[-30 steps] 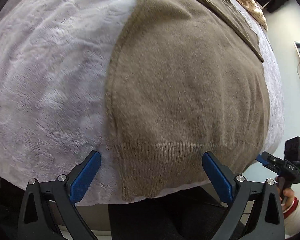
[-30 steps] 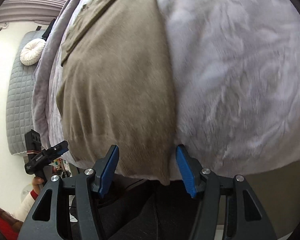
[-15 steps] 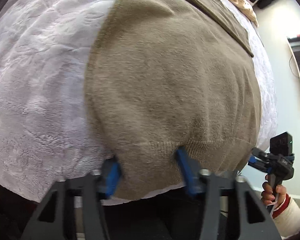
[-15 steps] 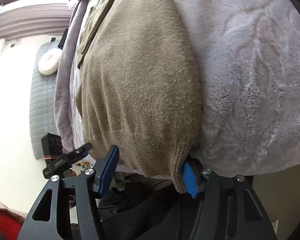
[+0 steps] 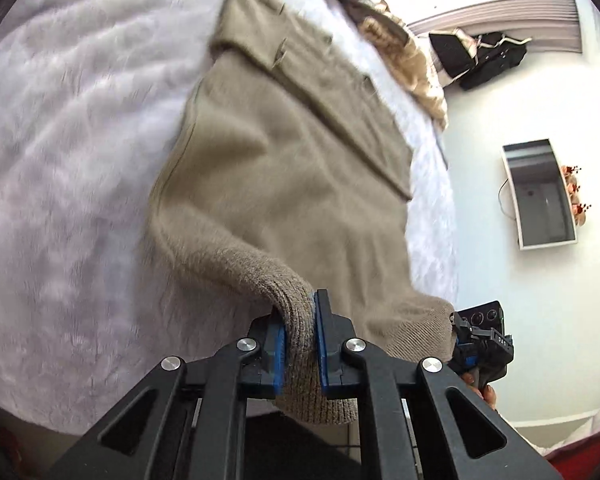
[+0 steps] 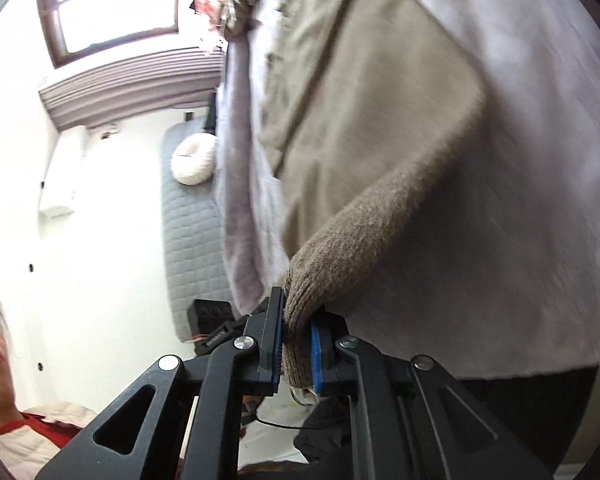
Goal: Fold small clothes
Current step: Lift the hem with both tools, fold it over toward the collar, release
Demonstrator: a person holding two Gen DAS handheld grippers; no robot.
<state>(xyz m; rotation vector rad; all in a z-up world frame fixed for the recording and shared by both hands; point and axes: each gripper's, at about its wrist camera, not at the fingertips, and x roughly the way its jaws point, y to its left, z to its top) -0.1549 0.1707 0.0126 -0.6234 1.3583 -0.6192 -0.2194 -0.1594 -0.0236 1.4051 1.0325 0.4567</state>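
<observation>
Left wrist view: left gripper (image 5: 298, 344) has just closed on the ribbed hem of the taupe knitted sweater (image 5: 284, 168), centre frame on the white fleece blanket (image 5: 68, 152). Right gripper (image 6: 294, 354) likewise clamps the other hem corner. Advise raising both corners level, carrying the hem evenly toward the collar.

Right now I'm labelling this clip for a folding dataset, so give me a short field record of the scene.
garment: tan knit sweater, spread on the bed, ribbed hem lifted
surface: pale fluffy blanket
left hand-held gripper: just closed, clamped on one hem corner
right hand-held gripper: just closed, clamped on the other hem corner
fold: not yet made
</observation>
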